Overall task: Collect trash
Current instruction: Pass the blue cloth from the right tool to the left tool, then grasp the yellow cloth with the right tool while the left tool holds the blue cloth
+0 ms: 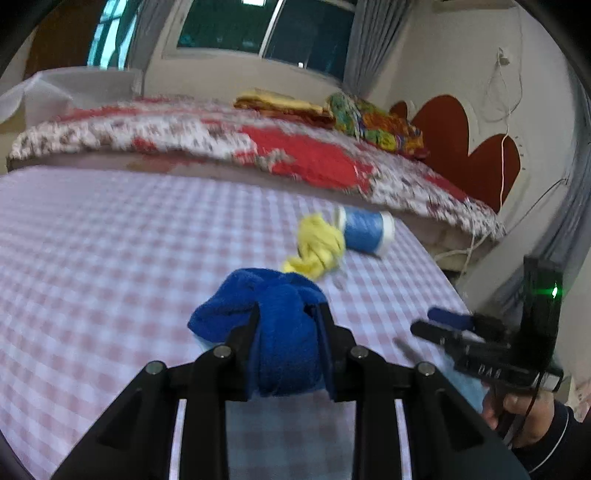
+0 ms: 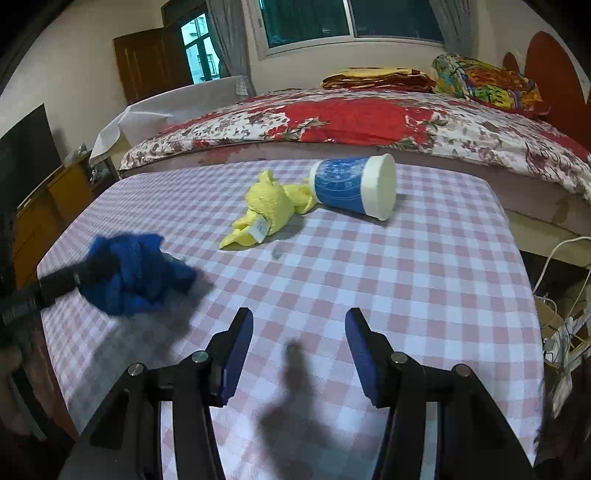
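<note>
Left gripper (image 1: 286,332), jaws clamped on the bunched blue cloth (image 1: 273,317) just above the near checked table (image 2: 424,277), while the right gripper (image 2: 299,350) hovers wide and empty, facing the far yellow cloth (image 2: 267,212) and tipped blue cup (image 2: 352,186), probably next.

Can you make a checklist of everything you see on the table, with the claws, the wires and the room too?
Surface: pink-and-white checked tablecloth covers the table.
Job's things: crumpled blue fuzzy cloth; crumpled yellow fuzzy cloth with a white tag; blue paper cup with white rim lying on its side, touching the yellow cloth.
Clutter: nothing seen.
Grippers: left claw shut on the blue cloth; right claw open, empty, above the tablecloth.
Cables: white cables hang off the table's right side.
Surroundings: bed with red floral cover, folded blankets, window, brown wooden door.
</note>
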